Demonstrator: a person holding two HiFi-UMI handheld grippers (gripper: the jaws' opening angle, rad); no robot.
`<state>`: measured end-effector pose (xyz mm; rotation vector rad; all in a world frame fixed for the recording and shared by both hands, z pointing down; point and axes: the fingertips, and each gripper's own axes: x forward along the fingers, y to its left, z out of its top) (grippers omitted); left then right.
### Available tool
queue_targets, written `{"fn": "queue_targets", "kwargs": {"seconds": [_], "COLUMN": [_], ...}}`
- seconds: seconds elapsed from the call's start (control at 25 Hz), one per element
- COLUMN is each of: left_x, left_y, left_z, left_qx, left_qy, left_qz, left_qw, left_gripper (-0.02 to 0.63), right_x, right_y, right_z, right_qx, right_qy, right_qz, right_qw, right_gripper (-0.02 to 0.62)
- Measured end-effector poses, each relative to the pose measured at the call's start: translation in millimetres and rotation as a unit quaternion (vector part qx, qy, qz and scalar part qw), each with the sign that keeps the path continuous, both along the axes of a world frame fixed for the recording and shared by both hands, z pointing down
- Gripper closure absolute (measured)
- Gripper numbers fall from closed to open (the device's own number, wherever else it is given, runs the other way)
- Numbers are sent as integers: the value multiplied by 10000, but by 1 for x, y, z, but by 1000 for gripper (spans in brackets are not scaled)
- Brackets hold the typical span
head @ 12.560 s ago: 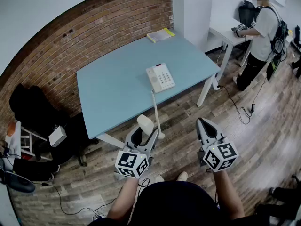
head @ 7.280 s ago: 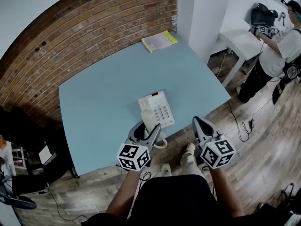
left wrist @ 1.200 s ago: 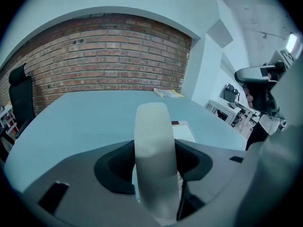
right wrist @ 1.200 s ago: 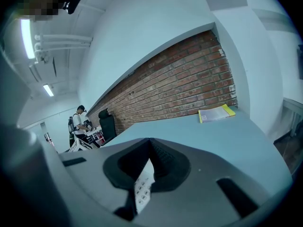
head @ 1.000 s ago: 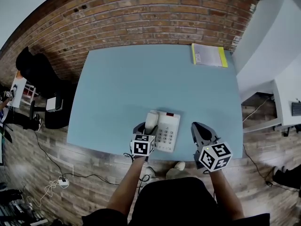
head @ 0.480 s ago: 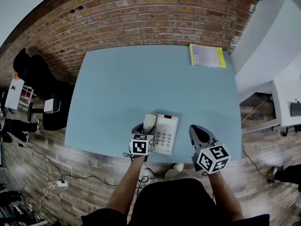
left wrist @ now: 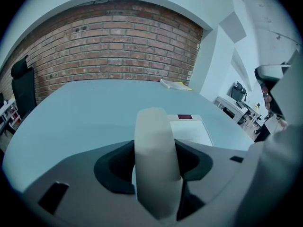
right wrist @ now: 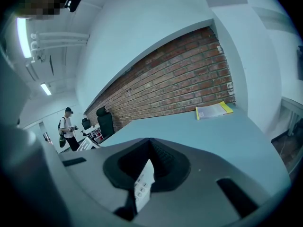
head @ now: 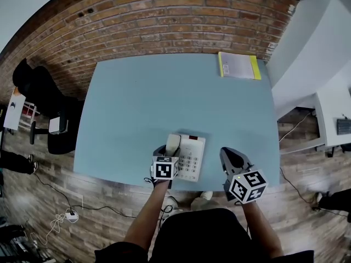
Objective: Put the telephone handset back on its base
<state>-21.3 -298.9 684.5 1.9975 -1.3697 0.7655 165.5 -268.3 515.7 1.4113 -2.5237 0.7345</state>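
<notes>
A cream telephone handset [head: 173, 144] is held over the left side of the white telephone base [head: 192, 156], near the front edge of the light blue table [head: 164, 92]. My left gripper [head: 168, 152] is shut on it. In the left gripper view the handset [left wrist: 154, 164] stands upright between the jaws, and the base [left wrist: 191, 130] shows just beyond. Whether the handset touches the base I cannot tell. My right gripper [head: 226, 153] hovers right of the base, shut and holding nothing. Through the slit of the right gripper [right wrist: 150, 143], the keypad [right wrist: 142, 186] shows.
A yellow-edged booklet [head: 237, 66] lies at the table's far right corner. A brick wall [head: 164, 21] runs behind the table. A black chair [head: 33, 84] stands at the left and a white desk [head: 332, 106] at the right. Cables [head: 60, 218] lie on the wooden floor.
Since 12.6 s ago the person has walked up to the table carrying the handset. Over the last second the left gripper has held it at the base's left side, shifting very little.
</notes>
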Motion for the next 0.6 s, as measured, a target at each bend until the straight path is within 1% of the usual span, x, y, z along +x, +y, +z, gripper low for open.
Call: {"fn": "queue_targets", "kwargs": {"seconds": [0.28,0.6], "left_x": [2,2], "left_y": [-2,-1], "left_z": [1,0], "left_qx": [10,196], "left_qy": [8,22], "left_qz": [-5,-25], "left_qw": [10000,9998], "left_gripper": [367,367], "right_x": [2,2], "right_y": [3,5], "right_z": [5,6], "right_qx": [-77,-92], "right_qy": [-1,15], "right_qz": [10,44], "right_qw": [10000,9999], "right_gripper": [583,583]}}
